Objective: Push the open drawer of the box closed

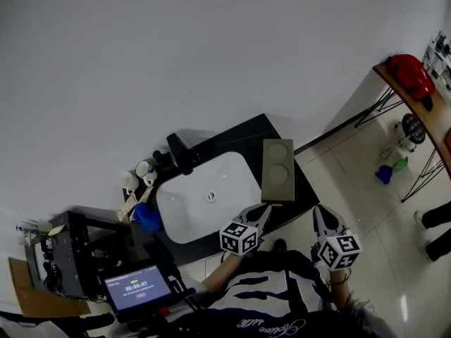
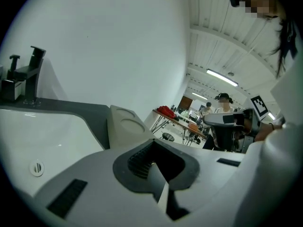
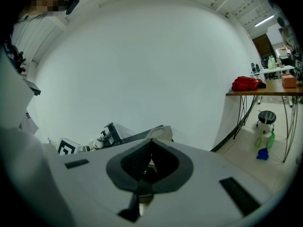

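A grey-green box (image 1: 277,169) with two round recesses in its top stands on the black counter (image 1: 248,134), right of the sink. It also shows as box (image 2: 124,126) and box (image 3: 158,132). No view shows whether its drawer is open. My left gripper (image 1: 262,211) is held at the counter's front edge, just below the box, its jaws shut on nothing. My right gripper (image 1: 320,213) hangs off the counter to the right, over the floor, also shut and empty. Left gripper (image 2: 152,142) points toward the box; right gripper (image 3: 152,141) points toward the box's corner.
A white sink basin (image 1: 204,196) with a black faucet (image 1: 182,153) fills the counter's middle. Cups (image 1: 144,169) and a blue object (image 1: 148,217) sit at its left. A screen (image 1: 137,286) stands lower left. A table with a red bag (image 1: 411,76) stands at right.
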